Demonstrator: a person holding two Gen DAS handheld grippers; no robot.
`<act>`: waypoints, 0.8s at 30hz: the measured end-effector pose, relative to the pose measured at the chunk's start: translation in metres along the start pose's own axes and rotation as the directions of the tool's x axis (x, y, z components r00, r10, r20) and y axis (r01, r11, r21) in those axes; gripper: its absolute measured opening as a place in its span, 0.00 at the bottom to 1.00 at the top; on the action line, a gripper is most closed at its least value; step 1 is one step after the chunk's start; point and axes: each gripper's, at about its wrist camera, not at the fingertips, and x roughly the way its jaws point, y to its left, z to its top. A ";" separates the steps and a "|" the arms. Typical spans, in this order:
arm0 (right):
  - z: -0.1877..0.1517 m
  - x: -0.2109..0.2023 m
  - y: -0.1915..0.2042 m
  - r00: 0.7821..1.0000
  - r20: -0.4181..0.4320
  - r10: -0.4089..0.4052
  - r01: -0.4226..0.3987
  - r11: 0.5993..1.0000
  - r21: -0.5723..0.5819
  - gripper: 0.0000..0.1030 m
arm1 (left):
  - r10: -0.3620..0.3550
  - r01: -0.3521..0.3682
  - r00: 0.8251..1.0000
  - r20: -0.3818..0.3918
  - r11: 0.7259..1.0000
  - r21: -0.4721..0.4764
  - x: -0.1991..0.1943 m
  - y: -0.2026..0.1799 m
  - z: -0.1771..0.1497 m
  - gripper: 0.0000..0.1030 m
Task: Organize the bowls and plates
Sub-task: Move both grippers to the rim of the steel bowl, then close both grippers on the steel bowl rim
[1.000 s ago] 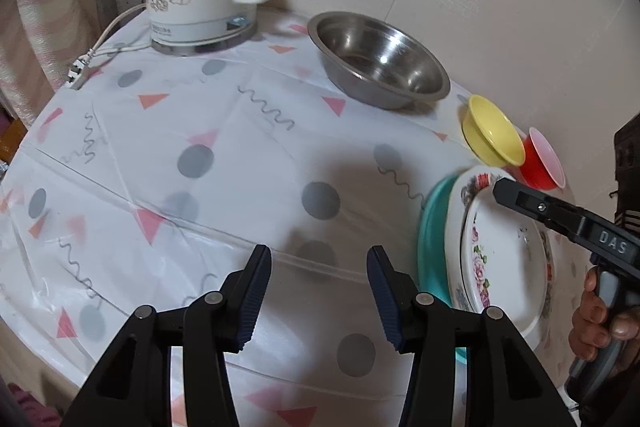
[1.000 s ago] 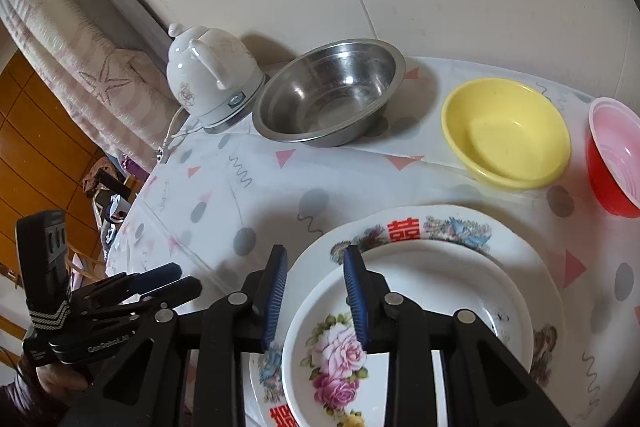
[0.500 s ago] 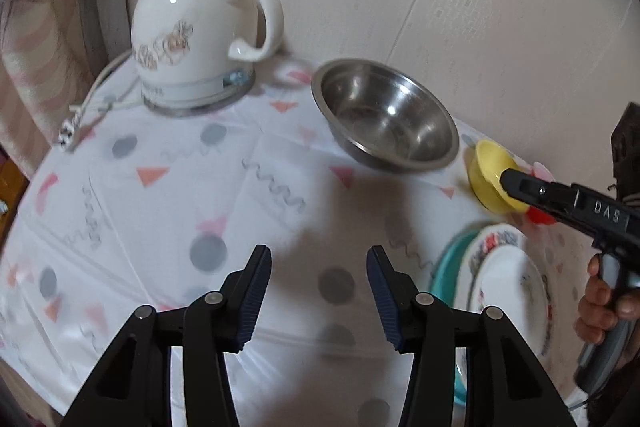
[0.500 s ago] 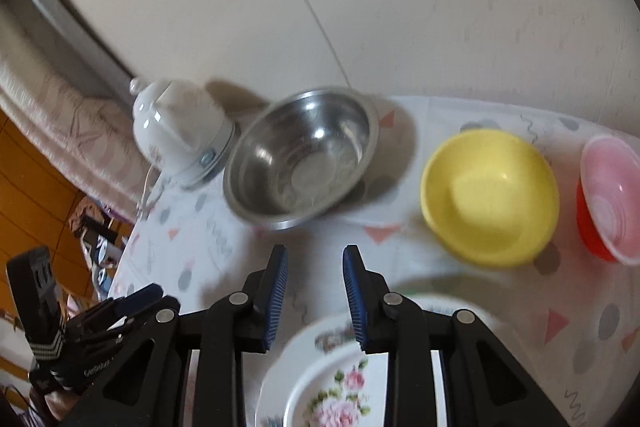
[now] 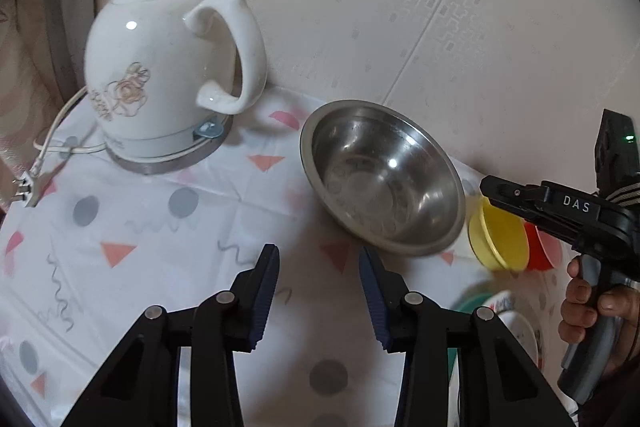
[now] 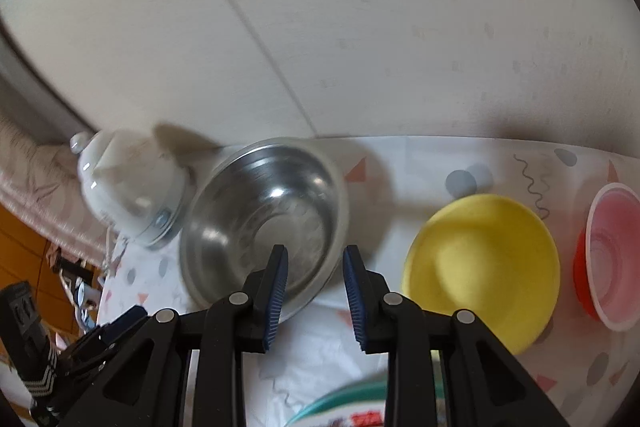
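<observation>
A steel bowl point(image 5: 384, 179) point(image 6: 264, 223) sits near the wall, with a yellow bowl point(image 5: 496, 239) point(image 6: 484, 271) and a red bowl point(image 5: 542, 247) point(image 6: 612, 255) to its right. A stack of floral plates on a teal plate point(image 5: 508, 323) point(image 6: 360, 411) lies nearer. My left gripper point(image 5: 319, 291) is open and empty, just short of the steel bowl. My right gripper point(image 6: 315, 283) is open and empty, above the steel bowl's near rim; it also shows in the left wrist view point(image 5: 496, 191), over the yellow bowl.
A white electric kettle point(image 5: 164, 75) point(image 6: 128, 187) with its cord point(image 5: 52, 147) stands left of the steel bowl. The wall point(image 5: 400, 7) rises right behind the bowls. The patterned tablecloth point(image 5: 140, 239) covers the round table.
Both grippers have moved forward toward the wall and the steel bowl. The plate stack has slid to the lower edge of both views. Both jaws stay open.
</observation>
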 end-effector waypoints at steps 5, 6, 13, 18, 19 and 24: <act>0.017 0.014 -0.010 1.000 0.001 -0.006 0.006 0.999 0.037 0.28 | -0.025 0.025 1.000 -0.004 1.000 -0.017 0.015 0.000 0.006 0.39; 0.020 0.017 -0.010 1.000 -0.001 -0.009 0.009 0.999 0.033 0.28 | -0.029 0.029 1.000 -0.005 0.999 -0.023 0.018 0.001 0.008 0.39; 0.034 0.040 -0.015 0.999 -0.024 -0.032 0.033 0.998 0.047 0.28 | -0.035 0.034 0.999 -0.019 0.999 -0.023 0.039 -0.001 0.018 0.39; 0.036 0.053 -0.011 0.998 -0.049 -0.038 0.039 0.999 0.028 0.28 | -0.051 0.051 0.998 -0.023 0.999 -0.011 0.046 -0.002 0.020 0.33; 0.036 0.056 -0.010 0.998 -0.053 -0.035 0.037 0.999 0.023 0.28 | -0.050 0.050 0.999 -0.020 0.999 -0.008 0.047 -0.003 0.021 0.33; 0.034 0.071 -0.003 0.996 -0.078 -0.053 0.052 0.999 -0.015 0.17 | -0.032 0.032 0.999 -0.014 0.999 0.004 0.055 -0.007 0.027 0.25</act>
